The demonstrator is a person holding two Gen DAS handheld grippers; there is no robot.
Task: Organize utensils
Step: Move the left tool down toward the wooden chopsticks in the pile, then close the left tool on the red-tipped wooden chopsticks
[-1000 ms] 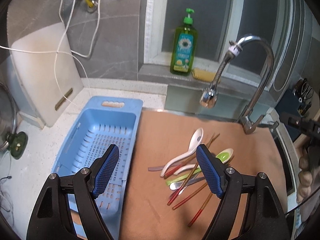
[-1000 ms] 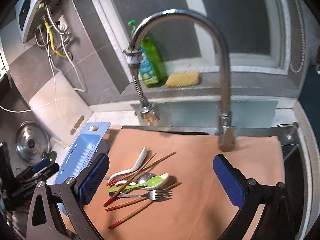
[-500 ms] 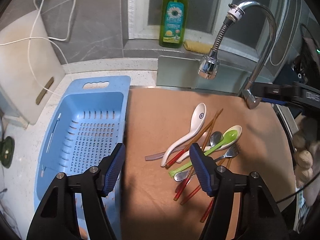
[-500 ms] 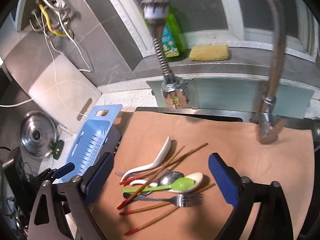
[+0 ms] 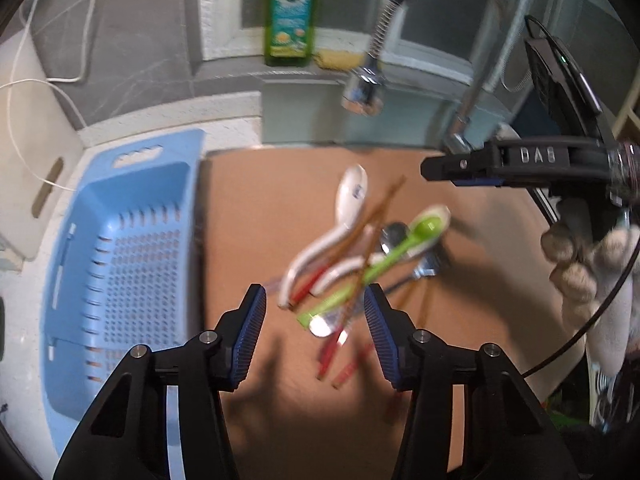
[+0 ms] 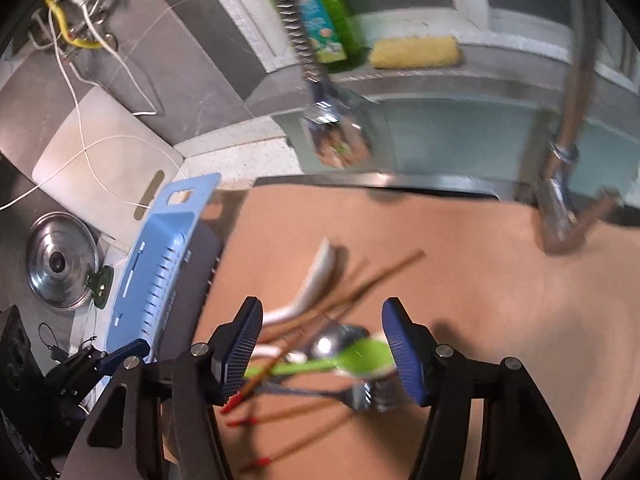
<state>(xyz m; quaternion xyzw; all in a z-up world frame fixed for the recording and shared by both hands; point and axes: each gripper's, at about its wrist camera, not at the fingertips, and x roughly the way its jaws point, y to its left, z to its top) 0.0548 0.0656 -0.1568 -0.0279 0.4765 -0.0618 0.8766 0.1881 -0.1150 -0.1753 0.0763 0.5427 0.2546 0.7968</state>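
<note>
A pile of utensils lies on a tan mat (image 5: 280, 208): a white ceramic spoon (image 5: 348, 204), a green spoon (image 5: 400, 244), a metal spoon, a fork and several red-tipped chopsticks (image 5: 332, 352). My left gripper (image 5: 314, 336) is open and empty, low over the near end of the pile. My right gripper (image 6: 322, 354) is open and empty, its pads on either side of the green spoon (image 6: 360, 356) and metal spoon (image 6: 336, 338). The white spoon (image 6: 316, 276) lies just beyond. The right gripper also shows in the left wrist view (image 5: 452, 170).
A light blue perforated basket (image 5: 120, 264) stands left of the mat, also in the right wrist view (image 6: 160, 256). A faucet (image 5: 368, 80) hangs over the mat's far edge. A soap bottle (image 5: 290, 12), a sponge (image 6: 414, 52), a cutting board (image 6: 100, 160) and a pot lid (image 6: 60, 264) stand around.
Both grippers have moved down and forward toward the utensil pile. The right gripper now straddles the spoons. Both stay open.
</note>
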